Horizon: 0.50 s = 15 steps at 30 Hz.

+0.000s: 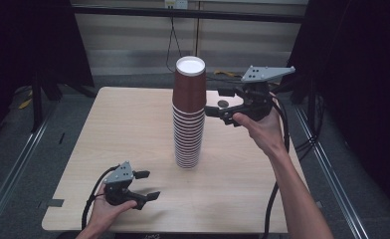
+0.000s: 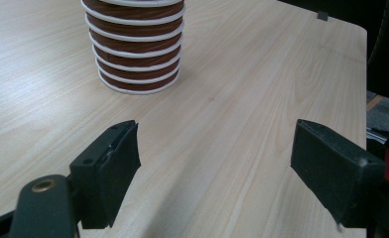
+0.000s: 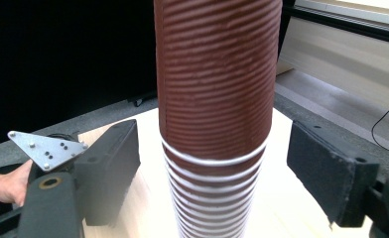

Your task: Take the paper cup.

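A tall stack of brown ribbed paper cups stands upside down at the middle of the wooden table, white rims ringing its lower half. My right gripper is raised beside the stack's upper right, open. In the right gripper view the stack stands between the two jaws, with a gap on each side. My left gripper rests low near the table's front left, open with nothing between its jaws. The left gripper view has the bottom of the stack some way ahead of my left gripper.
The table's right edge lies close beyond the left gripper's right jaw. Dark curtains flank the table on both sides. Black cables trail from both grippers. A small dark disc lies on the table behind the right gripper.
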Each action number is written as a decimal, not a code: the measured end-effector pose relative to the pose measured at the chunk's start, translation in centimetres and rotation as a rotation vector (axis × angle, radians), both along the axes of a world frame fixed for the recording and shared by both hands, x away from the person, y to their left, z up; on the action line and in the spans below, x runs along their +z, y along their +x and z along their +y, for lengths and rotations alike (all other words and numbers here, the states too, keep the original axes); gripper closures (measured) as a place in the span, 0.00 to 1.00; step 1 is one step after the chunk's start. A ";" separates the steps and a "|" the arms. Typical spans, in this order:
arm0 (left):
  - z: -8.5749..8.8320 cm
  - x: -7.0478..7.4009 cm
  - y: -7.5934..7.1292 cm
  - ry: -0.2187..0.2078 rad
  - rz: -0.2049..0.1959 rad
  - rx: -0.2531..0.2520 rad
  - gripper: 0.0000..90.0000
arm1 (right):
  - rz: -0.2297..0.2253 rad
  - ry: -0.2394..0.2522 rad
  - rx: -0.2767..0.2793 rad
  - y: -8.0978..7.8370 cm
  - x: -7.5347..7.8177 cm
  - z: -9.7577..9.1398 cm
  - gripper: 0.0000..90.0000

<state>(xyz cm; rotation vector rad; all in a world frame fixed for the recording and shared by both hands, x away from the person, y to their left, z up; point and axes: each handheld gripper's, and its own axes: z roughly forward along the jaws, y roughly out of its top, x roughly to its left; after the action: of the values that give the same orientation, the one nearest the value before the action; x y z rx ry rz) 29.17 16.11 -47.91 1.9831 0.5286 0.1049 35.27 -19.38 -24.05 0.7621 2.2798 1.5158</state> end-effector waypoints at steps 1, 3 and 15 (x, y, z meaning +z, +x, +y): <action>0.0 0.0 0.0 0.000 0.000 -0.001 0.21 | -0.001 -0.001 -0.001 0.1 0.2 0.1 0.22; 0.0 0.0 0.0 -0.002 0.001 -0.001 0.21 | -0.002 -0.011 -0.003 0.3 0.6 0.2 0.22; 0.0 0.0 0.1 0.007 -0.001 0.003 0.21 | -0.020 -0.009 0.003 1.2 2.4 1.2 0.22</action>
<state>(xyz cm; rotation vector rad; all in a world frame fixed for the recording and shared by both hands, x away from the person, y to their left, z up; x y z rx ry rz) 29.26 16.13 -47.89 1.9887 0.5314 0.1091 36.50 -18.21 -21.70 0.7385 2.2731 1.5061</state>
